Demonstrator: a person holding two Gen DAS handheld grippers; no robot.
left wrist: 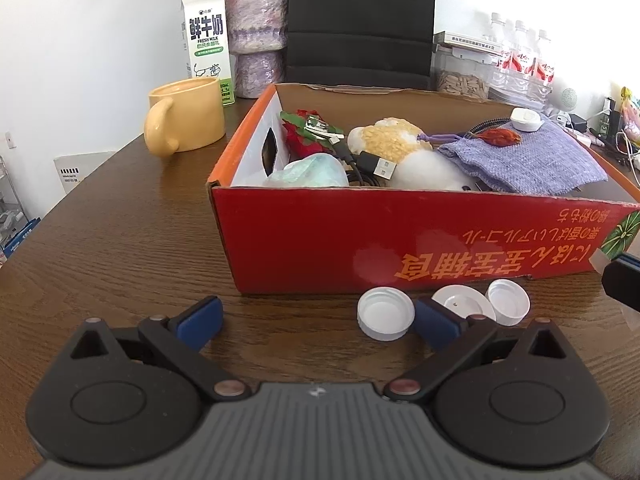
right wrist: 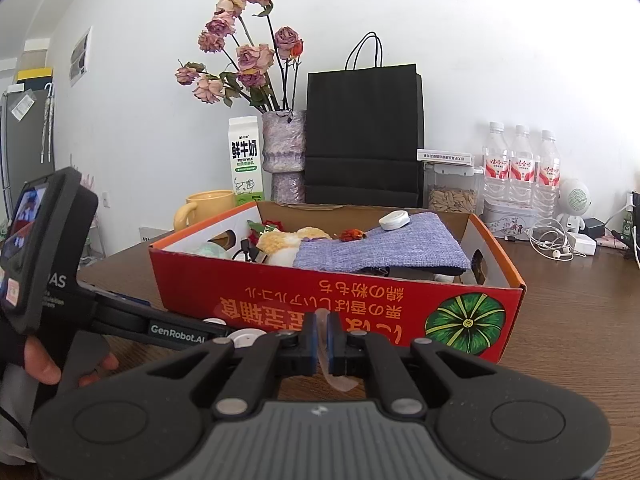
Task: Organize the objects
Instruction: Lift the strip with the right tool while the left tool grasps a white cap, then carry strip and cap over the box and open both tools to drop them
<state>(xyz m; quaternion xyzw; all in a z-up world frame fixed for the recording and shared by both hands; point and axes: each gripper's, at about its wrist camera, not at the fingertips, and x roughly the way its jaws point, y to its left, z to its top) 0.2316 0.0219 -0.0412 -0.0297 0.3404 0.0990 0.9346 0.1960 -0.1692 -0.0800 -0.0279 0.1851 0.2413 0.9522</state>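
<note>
The milk carton (left wrist: 208, 40) at the counter's far edge reads "鲜牛奶" and "FRESH MILK". The red box (right wrist: 336, 300) bears upside-down orange Japanese print on its near wall, hard to read in full. The left gripper's arm (right wrist: 176, 329) shows "GenRobot.AI". The bottle labels (right wrist: 520, 168) are too small to read.

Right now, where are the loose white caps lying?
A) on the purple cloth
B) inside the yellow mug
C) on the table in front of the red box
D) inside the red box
C: three white caps lie on the wooden table just in front of the red box, by the open left gripper.
</note>
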